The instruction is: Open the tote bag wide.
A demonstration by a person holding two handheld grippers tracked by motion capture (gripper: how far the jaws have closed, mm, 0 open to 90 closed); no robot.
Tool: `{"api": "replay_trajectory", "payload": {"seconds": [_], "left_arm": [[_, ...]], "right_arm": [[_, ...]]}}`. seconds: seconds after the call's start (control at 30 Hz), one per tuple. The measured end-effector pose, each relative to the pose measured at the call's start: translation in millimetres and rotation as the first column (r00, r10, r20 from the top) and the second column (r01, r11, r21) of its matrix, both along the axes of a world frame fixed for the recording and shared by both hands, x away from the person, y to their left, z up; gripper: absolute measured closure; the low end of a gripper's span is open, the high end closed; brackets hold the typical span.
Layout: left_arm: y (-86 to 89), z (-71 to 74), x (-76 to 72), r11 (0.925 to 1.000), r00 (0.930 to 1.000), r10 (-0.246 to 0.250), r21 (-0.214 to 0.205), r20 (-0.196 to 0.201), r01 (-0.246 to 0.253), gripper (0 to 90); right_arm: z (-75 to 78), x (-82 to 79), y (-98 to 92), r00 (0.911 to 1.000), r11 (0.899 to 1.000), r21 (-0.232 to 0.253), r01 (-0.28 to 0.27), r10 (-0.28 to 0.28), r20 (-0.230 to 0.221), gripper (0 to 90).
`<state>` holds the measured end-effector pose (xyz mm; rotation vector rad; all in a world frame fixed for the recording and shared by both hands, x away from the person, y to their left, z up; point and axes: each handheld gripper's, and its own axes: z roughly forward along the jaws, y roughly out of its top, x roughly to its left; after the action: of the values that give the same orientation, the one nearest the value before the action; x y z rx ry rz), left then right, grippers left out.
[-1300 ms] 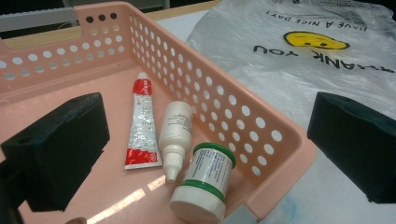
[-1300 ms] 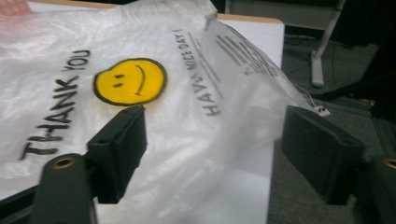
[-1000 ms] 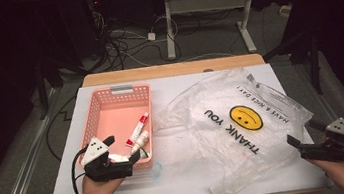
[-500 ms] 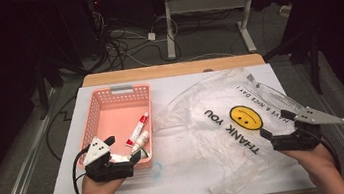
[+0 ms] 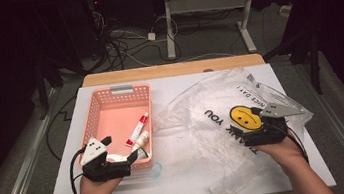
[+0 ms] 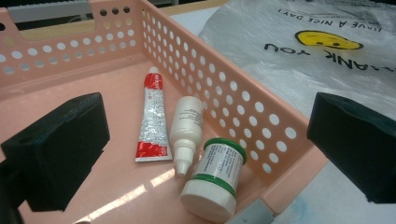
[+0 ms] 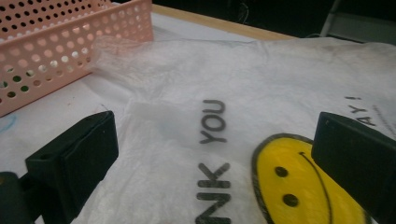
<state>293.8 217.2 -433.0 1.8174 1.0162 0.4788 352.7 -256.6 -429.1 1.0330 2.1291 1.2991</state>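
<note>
my left gripper point(image 5: 118, 160) sits at the near end of the pink basket point(image 5: 93, 118), its jaws wide apart and holding nothing; one jaw hangs inside the basket, the other outside its right wall. in the left gripper view three things lie in the near right corner of the basket: a red and white tube point(image 6: 152, 116), a small white dropper bottle point(image 6: 186, 127) just beside it, and a white jar with a green band point(image 6: 215, 181) on its side, close against the wall. none of them is picked up yet.

further right, the clear plastic bag point(image 5: 216, 141) with the yellow smiley point(image 5: 245, 117) lies flat and crumpled on the white table point(image 5: 180, 176), its mouth not opened as far as i can tell. my right gripper point(image 5: 239, 133) is low over the print, jaws apart, one to either side of the "thank you" lettering; i can't tell whether they touch the film.

as i judge it, the packing has barely begun: nothing is in the bag. opening it and moving all three things over is left to do.
</note>
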Motion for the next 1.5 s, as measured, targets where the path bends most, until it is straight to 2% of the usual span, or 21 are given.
{"api": "replay_trajectory", "payload": {"seconds": [0.1,0.2,0.27,0.4,0.6,0.8,1.0,1.17,1.5], "left_arm": [[0.7,-0.2,-0.1,1.0000,1.0000,0.003,0.003,0.003,-0.003,0.0],[0.3,-1.2,-0.4,1.0000,1.0000,-0.005,0.001,-0.001,0.005,0.0],[0.5,-1.6,-1.5,0.9999,0.9999,-0.012,0.003,-0.006,0.012,0.0],[0.0,2.0,-3.8,0.9996,0.9997,-0.023,0.013,0.002,0.023,0.0],[-0.5,14.0,-2.6,0.9997,0.9997,-0.021,-0.011,0.009,0.021,0.0],[3.4,17.6,3.9,0.9976,0.9999,-0.010,-0.068,0.003,0.010,0.0],[-2.8,24.7,7.8,0.9982,0.9997,-0.013,-0.058,0.021,0.014,0.0],[-9.1,31.4,14.8,0.9985,0.9995,-0.024,-0.049,0.020,0.025,0.0],[-15.7,43.7,45.3,0.9995,1.0000,-0.008,-0.031,0.004,0.008,0.0]], "right_arm": [[-5.3,-1.6,9.8,0.9993,0.999,0.024,-0.037,0.037,-0.006,0.4],[-11.8,-6.2,18.0,0.9957,0.996,0.015,-0.091,0.091,-0.016,0.2],[-14.2,-8.1,19.6,0.9955,0.995,0.038,-0.089,0.090,-0.027,0.2],[-17.8,-9.6,22.6,0.9962,0.996,0.036,-0.082,0.083,-0.027,0.3],[-19.4,-10.1,27.6,0.9949,0.995,0.036,-0.096,0.097,-0.028,0.3],[-17.5,-11.7,34.0,0.9924,0.992,0.040,-0.119,0.120,-0.024,0.6],[-14.8,-11.1,36.4,0.9922,0.992,0.036,-0.124,0.124,-0.008,0.5],[-15.1,-9.2,35.9,0.9928,0.992,0.031,-0.120,0.120,-0.004,0.5],[-14.7,-13.7,28.0,0.9938,0.994,0.024,-0.111,0.111,0.010,0.4]]}}
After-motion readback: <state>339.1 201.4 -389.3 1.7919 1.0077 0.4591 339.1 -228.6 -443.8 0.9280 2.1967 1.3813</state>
